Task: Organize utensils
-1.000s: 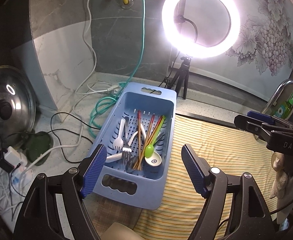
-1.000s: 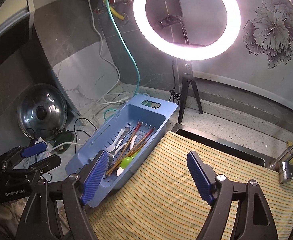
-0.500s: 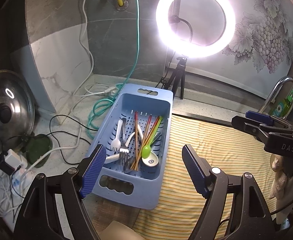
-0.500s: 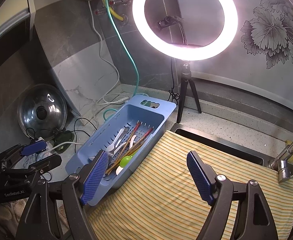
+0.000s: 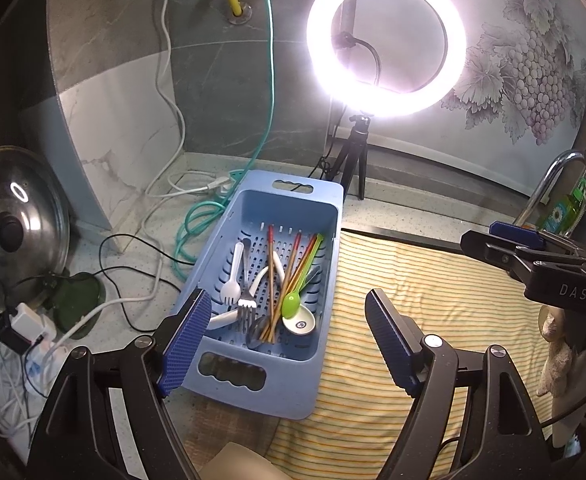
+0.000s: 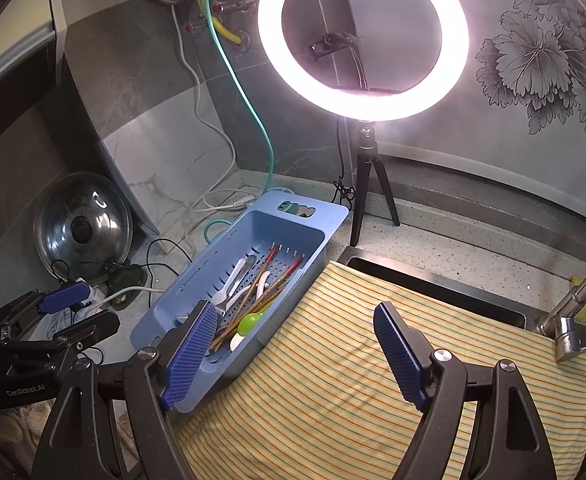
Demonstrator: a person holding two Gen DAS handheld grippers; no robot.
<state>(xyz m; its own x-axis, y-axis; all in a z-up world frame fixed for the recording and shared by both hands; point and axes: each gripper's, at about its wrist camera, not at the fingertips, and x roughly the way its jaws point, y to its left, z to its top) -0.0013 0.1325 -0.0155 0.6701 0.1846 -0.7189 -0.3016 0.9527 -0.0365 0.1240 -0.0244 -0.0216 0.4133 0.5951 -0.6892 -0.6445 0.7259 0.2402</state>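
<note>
Table: speckled table (image 5: 141, 236), striped cloth (image 5: 433, 292) at 3 o'clock.
Basket: blue basket (image 5: 325, 216) holding utensils (image 5: 271, 280).
Claws: left claw (image 5: 289, 344), right claw (image 6: 293, 352) both spread, empty.

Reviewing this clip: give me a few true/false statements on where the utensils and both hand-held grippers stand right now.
1. The blue basket holds the utensils. True.
2. The left hand-held gripper grips a chopstick. False: it is open and holds nothing.
3. The green spoon lies on the striped cloth. False: it lies in the basket.
4. The right hand-held gripper is open above the cloth. True.
5. The ring light is off. False: it glows brightly.
</note>
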